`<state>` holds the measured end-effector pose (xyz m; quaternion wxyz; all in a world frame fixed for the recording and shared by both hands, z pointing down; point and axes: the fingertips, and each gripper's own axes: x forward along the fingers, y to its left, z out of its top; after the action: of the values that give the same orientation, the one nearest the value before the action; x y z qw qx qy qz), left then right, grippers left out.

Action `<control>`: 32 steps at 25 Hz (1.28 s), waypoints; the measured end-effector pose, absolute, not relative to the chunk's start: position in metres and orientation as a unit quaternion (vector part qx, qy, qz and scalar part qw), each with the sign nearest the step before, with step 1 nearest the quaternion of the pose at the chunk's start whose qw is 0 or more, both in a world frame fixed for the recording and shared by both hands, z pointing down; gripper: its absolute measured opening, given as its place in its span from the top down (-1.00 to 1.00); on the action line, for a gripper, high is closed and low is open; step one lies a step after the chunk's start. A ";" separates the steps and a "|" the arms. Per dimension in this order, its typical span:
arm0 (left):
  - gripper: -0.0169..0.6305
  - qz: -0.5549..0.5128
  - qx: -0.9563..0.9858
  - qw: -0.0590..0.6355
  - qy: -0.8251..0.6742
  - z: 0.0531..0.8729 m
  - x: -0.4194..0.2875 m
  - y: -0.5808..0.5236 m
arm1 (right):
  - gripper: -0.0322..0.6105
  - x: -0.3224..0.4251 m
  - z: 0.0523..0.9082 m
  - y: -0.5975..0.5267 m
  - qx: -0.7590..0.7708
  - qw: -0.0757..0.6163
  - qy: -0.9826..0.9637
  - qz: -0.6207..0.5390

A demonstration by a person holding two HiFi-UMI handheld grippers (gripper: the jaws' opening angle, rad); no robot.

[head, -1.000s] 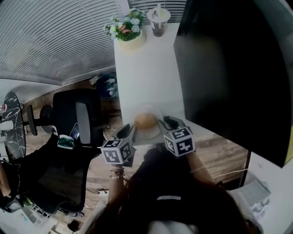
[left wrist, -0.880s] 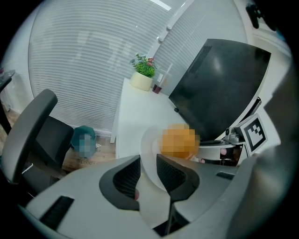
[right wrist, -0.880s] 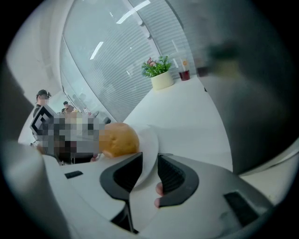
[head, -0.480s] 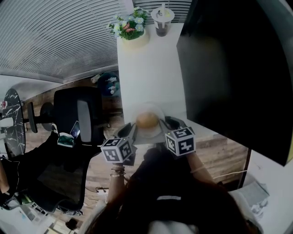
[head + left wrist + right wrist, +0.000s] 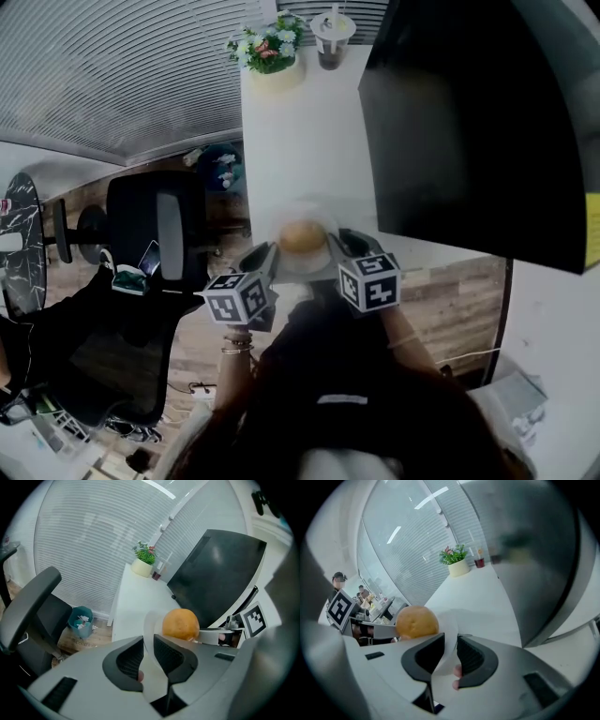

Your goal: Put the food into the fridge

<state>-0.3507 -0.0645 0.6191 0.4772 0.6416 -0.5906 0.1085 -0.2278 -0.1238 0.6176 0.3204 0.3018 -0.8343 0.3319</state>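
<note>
- Two tools flank the plate [image 5: 306,268]: L tool [image 5: 265,262] at its left rim, R tool [image 5: 341,247] at its right, bun [image 5: 302,236] btwn them.
- Both jaws have just been closing. Rim sits in each gap, not clamped yet imo.
- Plate's at desk [image 5: 300,131] near edge. Dark fridge [image 5: 469,122], prob, lies right, so R tool's nearer.

Counts: left gripper [image 5: 148,644], right gripper [image 5: 451,645]; between them 1 plate [image 5: 298,266], 1 round food [image 5: 302,236]; ahead 1 plant [image 5: 265,47], 1 cup [image 5: 330,37].
</note>
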 end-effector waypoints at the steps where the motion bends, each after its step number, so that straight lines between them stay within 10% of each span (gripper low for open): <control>1: 0.73 0.106 0.642 0.477 -0.591 0.617 -0.351 -0.064 | 0.64 -0.228 0.615 -0.124 0.303 0.319 -0.835 0.329; 32: 0.78 0.109 0.669 0.434 -0.594 0.573 -0.350 0.014 | 0.71 -0.222 0.570 -0.047 0.347 0.269 -0.851 0.288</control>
<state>-0.3496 0.0135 0.5729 0.4335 0.6688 -0.5941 0.1089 -0.2222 -0.0475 0.5701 0.2694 0.3467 -0.8509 0.2882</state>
